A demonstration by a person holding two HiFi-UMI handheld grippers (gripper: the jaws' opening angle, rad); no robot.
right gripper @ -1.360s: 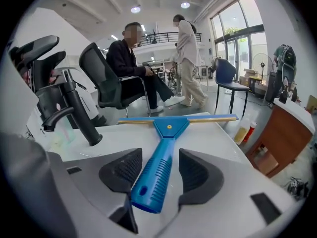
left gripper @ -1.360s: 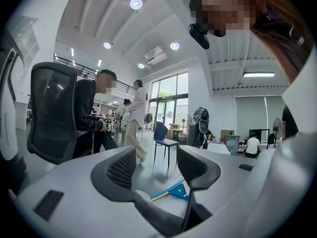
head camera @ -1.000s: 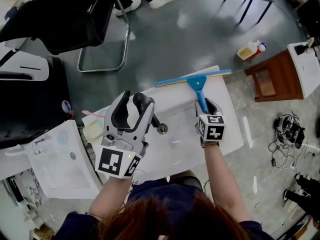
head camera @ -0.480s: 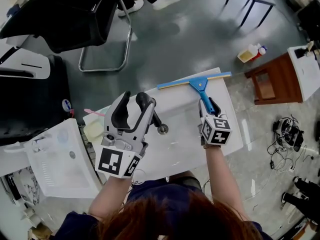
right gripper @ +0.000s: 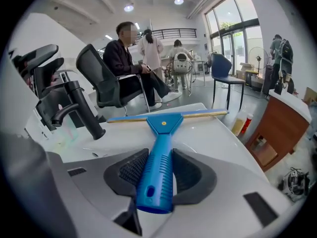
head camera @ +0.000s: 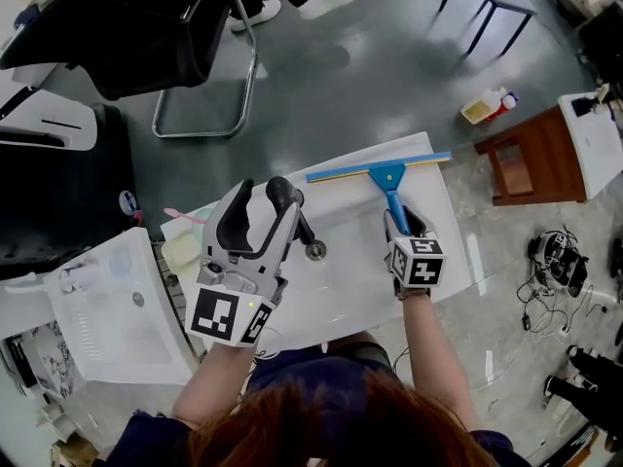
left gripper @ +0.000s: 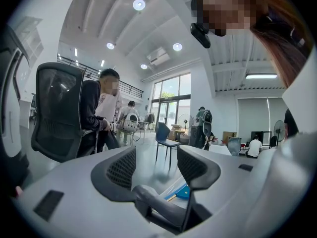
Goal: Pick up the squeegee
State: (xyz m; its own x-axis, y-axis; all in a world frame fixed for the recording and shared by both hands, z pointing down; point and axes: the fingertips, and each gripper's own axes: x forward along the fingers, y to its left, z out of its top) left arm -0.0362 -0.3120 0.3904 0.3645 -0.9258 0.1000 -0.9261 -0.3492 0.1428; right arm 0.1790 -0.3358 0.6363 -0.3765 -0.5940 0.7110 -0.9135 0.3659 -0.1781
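Observation:
The squeegee [head camera: 387, 175] is blue with a long, thin blade lined in yellow. Its blade [right gripper: 168, 115] runs across the far edge of the white counter [head camera: 352, 285]. My right gripper [head camera: 402, 220] is shut on the ribbed blue handle [right gripper: 157, 170], both pads pressing its sides, and the handle's end pokes back past the jaws. My left gripper [head camera: 261, 197] is held up over the sink at the left, open with nothing between its fingers. In the left gripper view, a bit of the squeegee [left gripper: 181, 192] shows below its open jaws [left gripper: 156, 165].
A black faucet [head camera: 302, 227] [right gripper: 79, 113] stands beside a drain hole [head camera: 314, 251] between the two grippers. A white basin unit [head camera: 107, 309] is at the left. A black office chair [head camera: 146, 37], a wooden stool [head camera: 531, 154] and a bottle [head camera: 487, 100] stand on the grey floor. Seated and standing people [right gripper: 129, 58] are beyond the counter.
My right gripper and the squeegee swung slightly right, then came back left and a little nearer to me. The left gripper has not moved.

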